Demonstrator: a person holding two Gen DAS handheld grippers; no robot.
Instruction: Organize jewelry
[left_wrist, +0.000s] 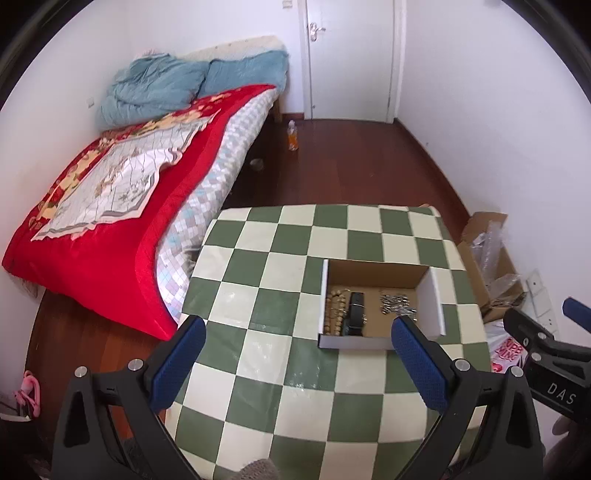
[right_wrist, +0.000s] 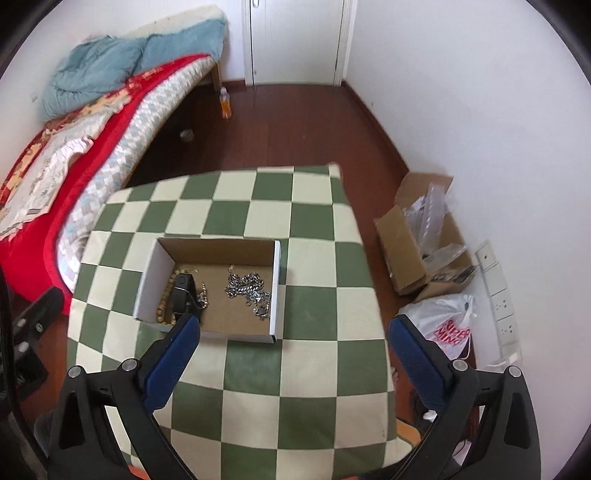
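An open cardboard box (left_wrist: 373, 270) (right_wrist: 218, 251) sits on a green and cream checkered table (left_wrist: 280, 354) (right_wrist: 258, 369). Inside lie a wooden bead bracelet (left_wrist: 334, 310) (right_wrist: 162, 301), a black band (left_wrist: 355, 314) (right_wrist: 181, 293) and a silver chain (left_wrist: 397, 303) (right_wrist: 249, 290). My left gripper (left_wrist: 301, 326) is open and empty, held above the table just in front of the box. My right gripper (right_wrist: 295, 325) is open and empty, above the table's near right part; it also shows in the left wrist view (left_wrist: 546, 343).
A bed with a red blanket (left_wrist: 110, 221) (right_wrist: 33, 221) stands left of the table. On the floor to the right are a cardboard box with plastic wrap (right_wrist: 424, 236) (left_wrist: 491, 266) and a white plastic bag (right_wrist: 443, 325). An orange bottle (left_wrist: 293, 136) stands on the wooden floor.
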